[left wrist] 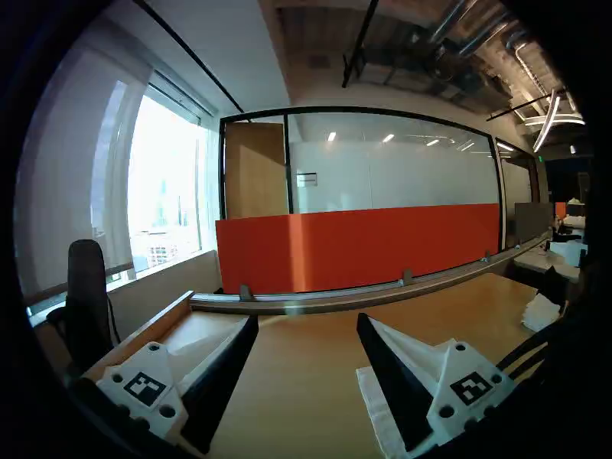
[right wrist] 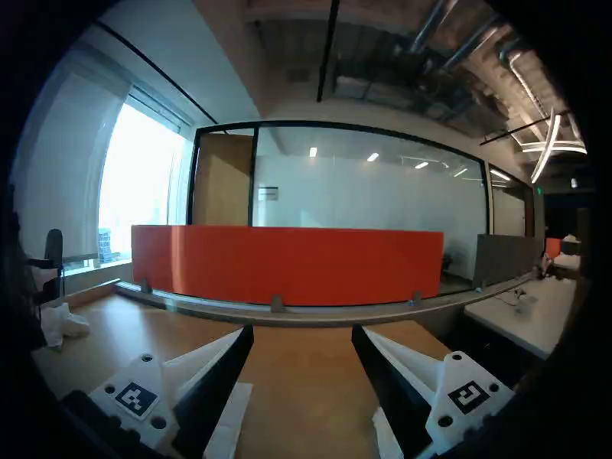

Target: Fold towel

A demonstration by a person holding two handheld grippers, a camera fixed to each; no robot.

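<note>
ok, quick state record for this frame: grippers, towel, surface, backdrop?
left gripper: open, nothing between the fingers, over the desk
right gripper: open, nothing between the fingers, over the desk
towel: white, flat on the desk, low beside the fingers, not gripped
crumpled cloth: white, farther off on the desk
desk: wood top
divider: orange panel along the desk's far edge
fold state: cannot tell, most of the towel is out of frame

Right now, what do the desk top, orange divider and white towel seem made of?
Desk top: wood or wood-look laminate, smooth, faint sheen. Orange divider: probably matte fabric or painted board; no glare. White towel: likely cloth; lies flat, soft edge.
</note>
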